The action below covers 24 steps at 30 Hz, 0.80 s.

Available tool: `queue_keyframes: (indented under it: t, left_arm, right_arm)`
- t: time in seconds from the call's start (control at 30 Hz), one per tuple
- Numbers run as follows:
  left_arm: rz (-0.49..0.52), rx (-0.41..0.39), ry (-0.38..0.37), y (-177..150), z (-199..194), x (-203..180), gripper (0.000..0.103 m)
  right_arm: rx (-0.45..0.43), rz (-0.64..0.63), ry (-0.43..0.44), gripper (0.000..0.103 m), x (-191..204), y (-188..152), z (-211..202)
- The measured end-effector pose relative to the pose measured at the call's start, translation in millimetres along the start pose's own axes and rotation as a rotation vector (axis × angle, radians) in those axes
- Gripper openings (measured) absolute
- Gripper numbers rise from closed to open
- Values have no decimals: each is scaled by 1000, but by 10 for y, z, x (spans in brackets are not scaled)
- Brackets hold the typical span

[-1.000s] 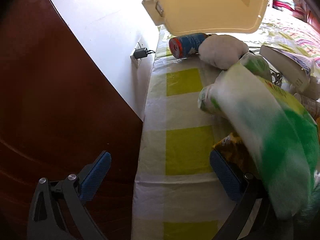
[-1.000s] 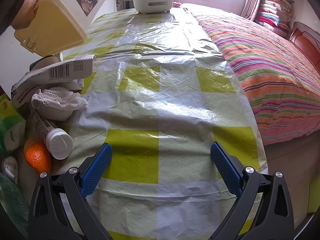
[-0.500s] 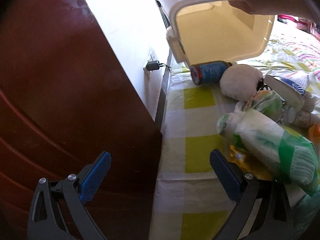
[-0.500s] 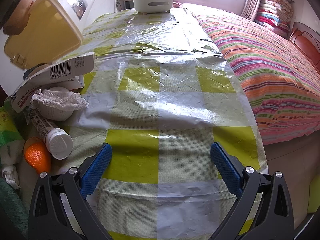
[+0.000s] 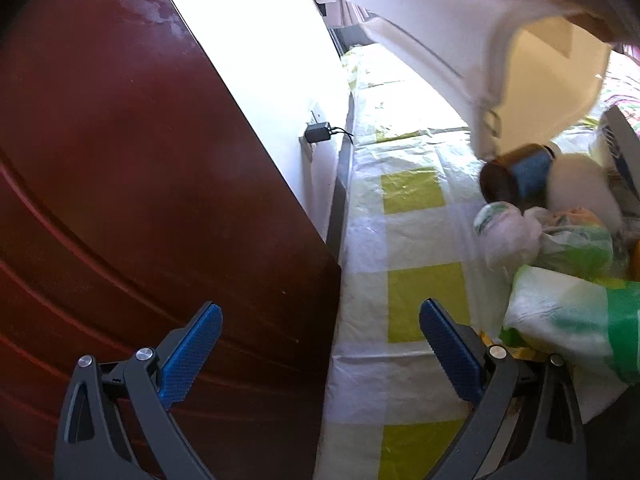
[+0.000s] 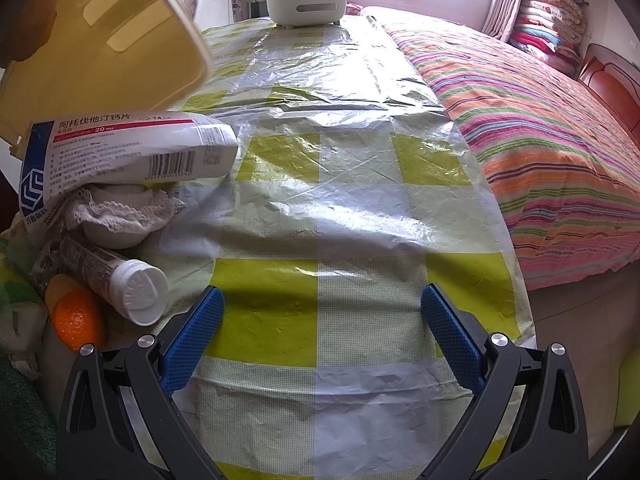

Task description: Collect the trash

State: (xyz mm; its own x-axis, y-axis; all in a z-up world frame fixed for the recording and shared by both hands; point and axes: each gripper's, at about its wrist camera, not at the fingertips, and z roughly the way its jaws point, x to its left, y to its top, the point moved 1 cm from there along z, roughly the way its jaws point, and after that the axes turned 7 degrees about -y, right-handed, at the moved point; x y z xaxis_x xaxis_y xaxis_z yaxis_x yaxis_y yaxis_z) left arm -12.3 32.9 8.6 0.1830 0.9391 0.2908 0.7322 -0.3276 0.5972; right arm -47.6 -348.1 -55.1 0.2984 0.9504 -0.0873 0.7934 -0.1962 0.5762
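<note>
A heap of trash lies at the table's left edge: a white medicine box (image 6: 132, 152), a lacy white wad (image 6: 120, 212), a white-capped tube (image 6: 120, 280), an orange (image 6: 76, 320), a blue can (image 5: 516, 178) and green-and-white plastic bags (image 5: 572, 312). A hand holds a tilted cream bin (image 5: 532, 68) over the heap; it also shows in the right wrist view (image 6: 100, 52). My left gripper (image 5: 320, 344) is open and empty, left of the heap at the table corner. My right gripper (image 6: 322, 328) is open and empty over the yellow-checked cloth (image 6: 340, 220).
A dark red wooden panel (image 5: 140, 200) and a white wall with a plugged-in charger (image 5: 318, 134) stand left of the table. A white bowl-shaped holder (image 6: 306, 6) sits at the far end. A striped bed (image 6: 540, 120) lies to the right.
The left gripper has swung left and back, so the heap now sits further right. The hand has tilted and lifted the cream bin. The right gripper has not moved.
</note>
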Motion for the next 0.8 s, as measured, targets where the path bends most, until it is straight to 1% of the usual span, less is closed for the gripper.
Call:
queue_keyframes:
  t: [0.13, 0.23, 0.33, 0.5, 0.67, 0.8]
  left_arm:
    - [-14, -52, 20, 28, -78, 14, 97]
    - [-45, -125, 25, 63, -232, 75, 97]
    - [-78, -141, 16, 84, -257, 135, 97]
    - [-65, -156, 22, 75, -274, 109, 97]
    - [-94, -215, 30, 62, -517, 156, 97]
    - [-107, -256, 40, 63, -611, 173, 97]
  right_arm:
    - [0, 0, 0, 97, 4, 0, 2]
    - [0, 0, 0, 97, 4, -1, 2]
    - [0, 0, 0, 97, 5, -1, 2]
    - [0, 0, 0, 97, 1, 0, 0]
    - [0, 0, 0, 97, 0, 0, 0]
    - [0, 0, 0, 97, 3, -1, 1]
